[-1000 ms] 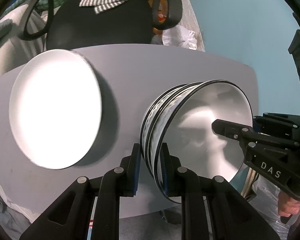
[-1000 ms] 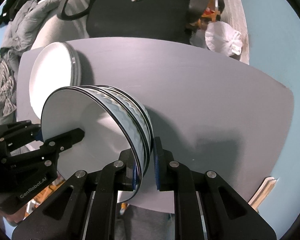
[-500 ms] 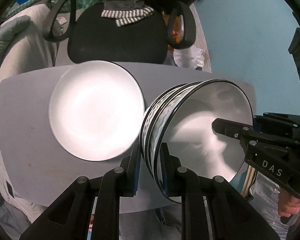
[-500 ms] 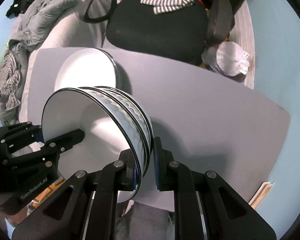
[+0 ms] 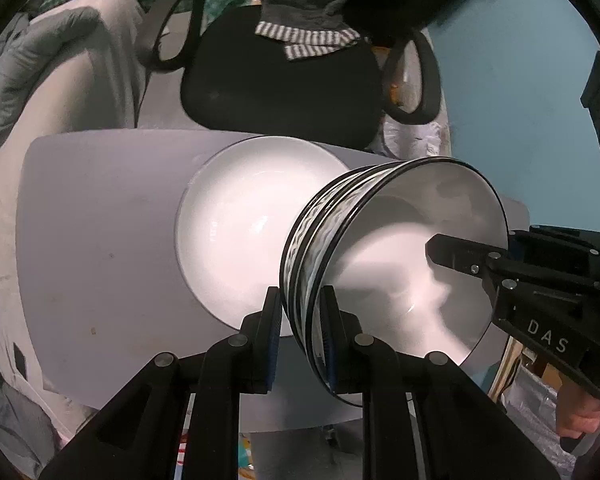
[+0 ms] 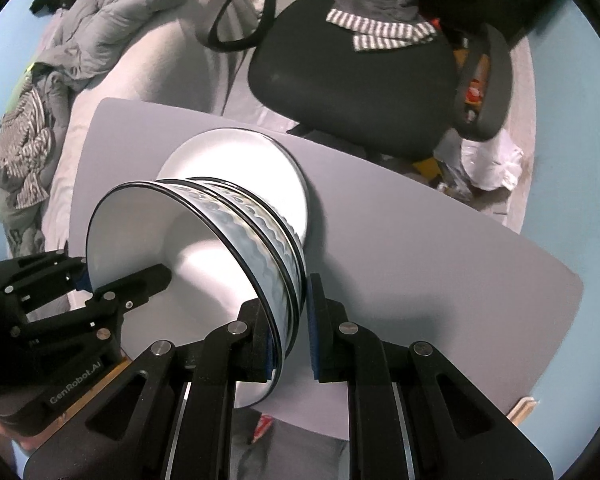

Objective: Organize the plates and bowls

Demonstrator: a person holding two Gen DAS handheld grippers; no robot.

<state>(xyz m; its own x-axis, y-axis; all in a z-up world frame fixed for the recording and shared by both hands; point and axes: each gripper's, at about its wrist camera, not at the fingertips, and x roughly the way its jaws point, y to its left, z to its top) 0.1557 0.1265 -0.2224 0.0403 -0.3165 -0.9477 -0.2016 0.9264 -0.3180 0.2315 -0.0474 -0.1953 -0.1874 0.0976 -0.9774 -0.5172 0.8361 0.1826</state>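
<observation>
A stack of nested white bowls (image 5: 384, 264) with black rims and a wavy blue-grey band is held in the air between both grippers. My left gripper (image 5: 300, 332) is shut on the stack's rim on one side. My right gripper (image 6: 288, 332) is shut on the rim on the opposite side of the same bowls (image 6: 204, 248). A stack of white plates (image 5: 252, 232) lies on the grey table (image 5: 100, 240) just beyond and below the bowls; it also shows in the right wrist view (image 6: 240, 160), partly hidden by the bowls.
A black office chair (image 5: 284, 80) with a striped cloth on it stands behind the table. A sofa with grey clothes (image 6: 112, 24) is at the left. A white plastic bag (image 6: 492, 160) lies on the floor at the right. A blue wall is at the right.
Both grippers have carried the bowl stack up and toward the plates. The plates now sit right behind the bowls instead of off to the left. The grips are unchanged.
</observation>
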